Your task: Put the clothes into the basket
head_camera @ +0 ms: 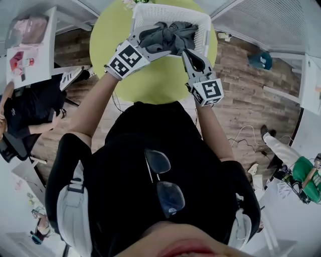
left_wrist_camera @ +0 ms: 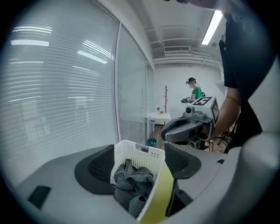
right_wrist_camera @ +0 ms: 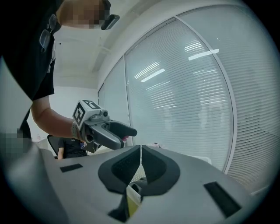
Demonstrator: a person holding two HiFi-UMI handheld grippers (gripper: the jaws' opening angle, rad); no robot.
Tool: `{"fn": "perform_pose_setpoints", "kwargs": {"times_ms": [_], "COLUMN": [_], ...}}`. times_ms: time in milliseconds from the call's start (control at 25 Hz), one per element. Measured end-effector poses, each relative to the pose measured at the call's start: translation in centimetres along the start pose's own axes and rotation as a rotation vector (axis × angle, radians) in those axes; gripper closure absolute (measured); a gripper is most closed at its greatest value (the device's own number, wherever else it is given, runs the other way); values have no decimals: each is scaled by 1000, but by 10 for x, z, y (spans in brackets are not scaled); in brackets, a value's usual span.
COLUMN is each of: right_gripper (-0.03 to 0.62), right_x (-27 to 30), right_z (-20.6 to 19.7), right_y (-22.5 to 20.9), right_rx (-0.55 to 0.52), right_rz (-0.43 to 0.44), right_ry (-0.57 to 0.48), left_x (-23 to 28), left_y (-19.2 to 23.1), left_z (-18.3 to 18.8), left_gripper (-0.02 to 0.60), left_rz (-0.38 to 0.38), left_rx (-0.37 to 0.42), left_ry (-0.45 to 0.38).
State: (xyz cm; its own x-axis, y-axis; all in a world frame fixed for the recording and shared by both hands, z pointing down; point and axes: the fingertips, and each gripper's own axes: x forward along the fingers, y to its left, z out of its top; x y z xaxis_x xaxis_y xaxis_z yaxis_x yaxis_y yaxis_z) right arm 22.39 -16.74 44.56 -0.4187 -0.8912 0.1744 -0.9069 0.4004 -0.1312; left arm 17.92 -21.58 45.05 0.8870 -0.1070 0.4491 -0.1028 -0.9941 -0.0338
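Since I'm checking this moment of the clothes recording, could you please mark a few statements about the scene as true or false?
1. The grey clothes lie inside the white basket. True.
2. The basket stands on the floor. False: it stands on the round yellow-green table.
3. The left gripper has its fingers apart and holds nothing. True.
4. The right gripper is carrying a garment. False: its fingers are together with nothing between them.
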Motion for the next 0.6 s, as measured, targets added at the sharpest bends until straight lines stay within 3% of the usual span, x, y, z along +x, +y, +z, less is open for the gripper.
{"fn": "perform_pose_setpoints", "kwargs": {"times_ms": [240,520,600], "right_gripper": [568,568,568], "right_x": [-3,-4,-2], "right_z": [23,49,53], "right_y": [34,61,66], "right_rx": [-18,-54,-65], "right_rz": [94,159,172], "right_ry": [-27,-67,-70], "left_x": [-44,-83,-88], "left_y": [-29,-44,-44], "left_z": [11,22,24], "left_gripper": [226,514,560], "left_rz": [78,181,203], "left_rx": [-119,-180,-190], "left_ry": [-146,-287,-315]}}
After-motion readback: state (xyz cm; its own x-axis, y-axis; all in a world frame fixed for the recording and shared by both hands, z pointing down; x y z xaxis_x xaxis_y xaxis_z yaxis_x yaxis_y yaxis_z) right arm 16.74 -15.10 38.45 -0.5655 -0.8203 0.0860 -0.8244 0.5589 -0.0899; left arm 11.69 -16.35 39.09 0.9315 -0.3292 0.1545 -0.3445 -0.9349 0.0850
